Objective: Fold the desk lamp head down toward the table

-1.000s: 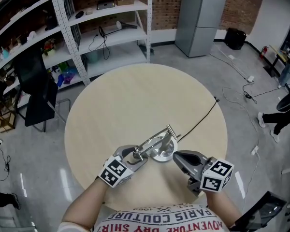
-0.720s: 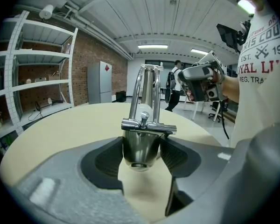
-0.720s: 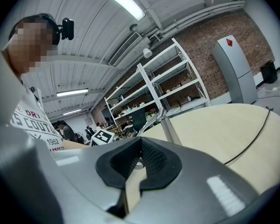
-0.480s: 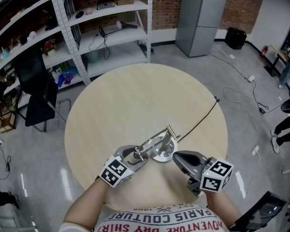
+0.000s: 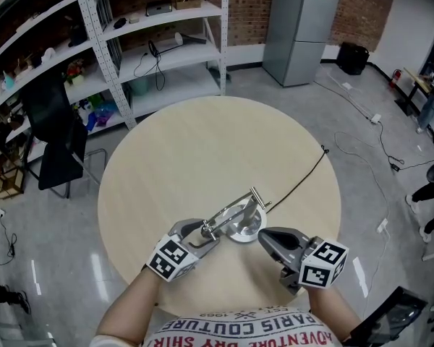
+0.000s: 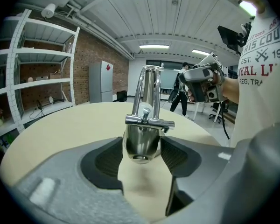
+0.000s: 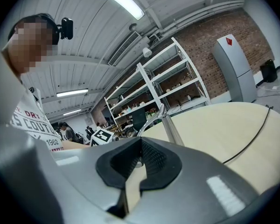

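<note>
The left gripper (image 6: 141,148) has its jaws spread wide, pads against both sides of the chrome head (image 6: 140,138), so it looks like a hold on it. The right gripper (image 7: 140,149) is pressed together with nothing between, just right of the base (image 5: 241,229). The lamp stands near the near edge of the table (image 5: 202,143), its cord (image 5: 300,179) running off far right.

The head already hangs low, just above the tabletop, with the arm (image 5: 235,204) doubled back from its far elbow. The fold looks almost finished. Next comes a short press down, then letting go while the base stays put.

The left gripper covers the head in the head view. Whether the head touches the table is unclear.
</note>
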A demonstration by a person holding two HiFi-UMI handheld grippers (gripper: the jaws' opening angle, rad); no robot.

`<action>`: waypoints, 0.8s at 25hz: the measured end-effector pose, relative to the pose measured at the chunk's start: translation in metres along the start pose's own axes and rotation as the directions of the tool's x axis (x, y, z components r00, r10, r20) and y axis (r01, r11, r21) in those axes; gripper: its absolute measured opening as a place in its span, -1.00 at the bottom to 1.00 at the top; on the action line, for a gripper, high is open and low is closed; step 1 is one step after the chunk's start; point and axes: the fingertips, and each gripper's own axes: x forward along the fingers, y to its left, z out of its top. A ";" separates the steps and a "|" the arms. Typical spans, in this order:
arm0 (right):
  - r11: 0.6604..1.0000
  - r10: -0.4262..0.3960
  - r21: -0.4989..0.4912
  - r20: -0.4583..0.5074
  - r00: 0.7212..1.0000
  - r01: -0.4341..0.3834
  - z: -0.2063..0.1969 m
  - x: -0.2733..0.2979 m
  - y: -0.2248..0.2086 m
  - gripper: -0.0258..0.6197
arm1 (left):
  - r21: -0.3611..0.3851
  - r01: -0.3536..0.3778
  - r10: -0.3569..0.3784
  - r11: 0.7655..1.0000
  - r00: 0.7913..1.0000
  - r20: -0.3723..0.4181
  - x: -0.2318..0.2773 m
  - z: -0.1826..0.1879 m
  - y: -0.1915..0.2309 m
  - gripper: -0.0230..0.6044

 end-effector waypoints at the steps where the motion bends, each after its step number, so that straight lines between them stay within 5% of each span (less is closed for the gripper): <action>1: 1.000 0.001 0.000 -0.001 1.000 -0.001 -0.002 0.000 0.000 -0.91 | 0.000 -0.008 0.008 1.000 1.000 0.003 -0.002 -0.002 0.001 -0.13; 11: 1.000 0.020 -0.013 -0.025 0.999 -0.020 -0.018 0.005 0.041 -0.91 | -0.130 0.046 -0.028 0.990 0.990 0.136 -0.059 0.010 -0.024 -0.16; 12: 1.000 0.019 -0.017 -0.025 1.000 -0.019 -0.020 0.004 0.048 -0.91 | -0.131 0.034 -0.013 0.991 0.988 0.156 -0.067 0.015 -0.028 -0.39; 13: 1.000 0.017 -0.021 -0.024 1.000 -0.018 -0.023 0.002 0.054 -0.92 | -0.135 0.022 0.002 0.991 0.985 0.174 -0.076 0.019 -0.032 -0.93; 20: 0.999 0.041 -0.026 0.014 0.999 -0.040 -0.024 -0.017 0.110 -0.91 | -0.141 0.041 -0.004 0.989 0.968 0.249 -0.137 0.060 -0.085 -0.93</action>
